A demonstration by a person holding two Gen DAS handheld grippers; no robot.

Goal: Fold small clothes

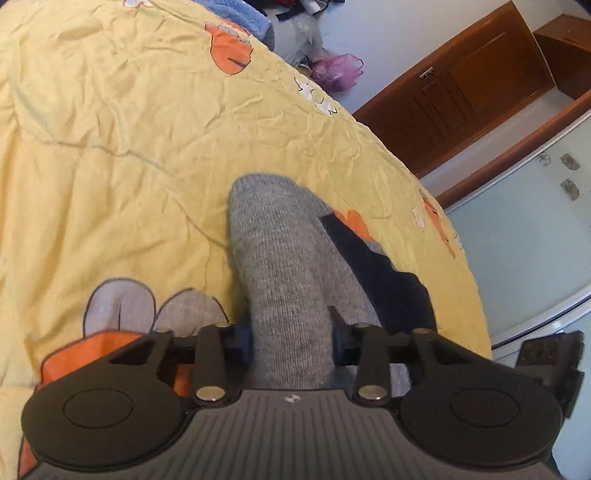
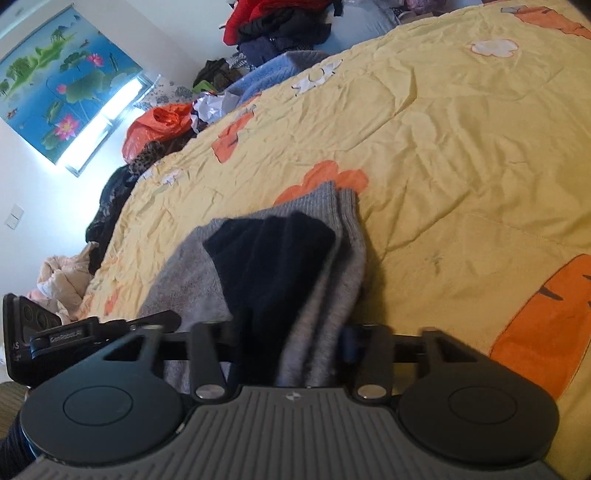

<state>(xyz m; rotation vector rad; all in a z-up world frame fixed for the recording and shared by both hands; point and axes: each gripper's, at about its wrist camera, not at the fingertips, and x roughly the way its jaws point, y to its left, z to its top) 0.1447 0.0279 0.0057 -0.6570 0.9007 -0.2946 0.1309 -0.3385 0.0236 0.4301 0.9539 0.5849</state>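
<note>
A grey knit sock [image 1: 284, 266] with a dark navy part [image 1: 373, 266] lies over the yellow quilt. My left gripper [image 1: 291, 332] is shut on the grey sock, which runs up between its fingers. In the right wrist view the same grey sock [image 2: 332, 266] with its navy patch [image 2: 273, 258] hangs from my right gripper [image 2: 291, 339], which is shut on its other end. The fingertips of both grippers are hidden by the fabric. The left gripper's body [image 2: 48, 339] shows at the left edge of the right wrist view.
The yellow quilt [image 1: 129, 129] with orange and white prints covers the bed. Heaps of clothes [image 2: 280, 26] and an orange bag [image 2: 162, 122] lie past the bed's far edge. A wooden door [image 1: 461, 85] stands beyond the bed's corner.
</note>
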